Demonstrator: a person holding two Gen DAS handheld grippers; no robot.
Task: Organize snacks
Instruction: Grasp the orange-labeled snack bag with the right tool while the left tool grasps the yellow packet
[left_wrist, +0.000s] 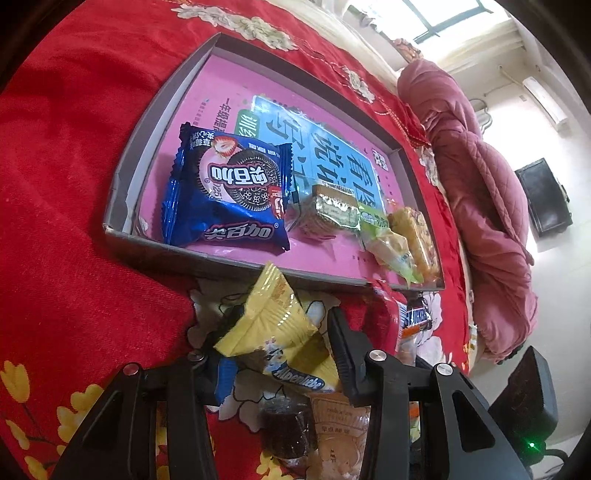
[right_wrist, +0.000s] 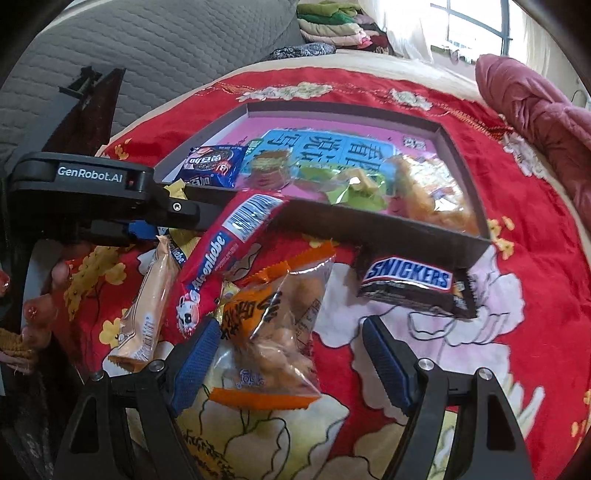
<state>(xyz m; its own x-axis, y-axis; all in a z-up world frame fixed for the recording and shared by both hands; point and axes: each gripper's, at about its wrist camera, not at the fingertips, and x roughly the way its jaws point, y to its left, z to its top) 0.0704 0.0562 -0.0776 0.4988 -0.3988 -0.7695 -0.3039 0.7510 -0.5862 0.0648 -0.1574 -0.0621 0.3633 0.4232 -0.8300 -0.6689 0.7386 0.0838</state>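
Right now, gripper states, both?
Left gripper: shut on the yellow Alpenliebe packet.
Right gripper: open, straddling the orange snack bag, not gripping.

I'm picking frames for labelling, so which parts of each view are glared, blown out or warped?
Left wrist view: window blown out, glare on the yellow packet, box edges bowed by fisheye. Right wrist view: window overexposed, glare blurring the clear-wrapped snacks in the box, corners vignetted.

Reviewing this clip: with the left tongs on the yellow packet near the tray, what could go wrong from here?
1. The left tongs grip the yellow Alpenliebe packet by a crumpled part; it may slip before clearing the tray wall.
2. The red Alpenliebe pack leans on that wall and could be knocked.
3. The open right tongs straddle the orange packet, near the left's path.
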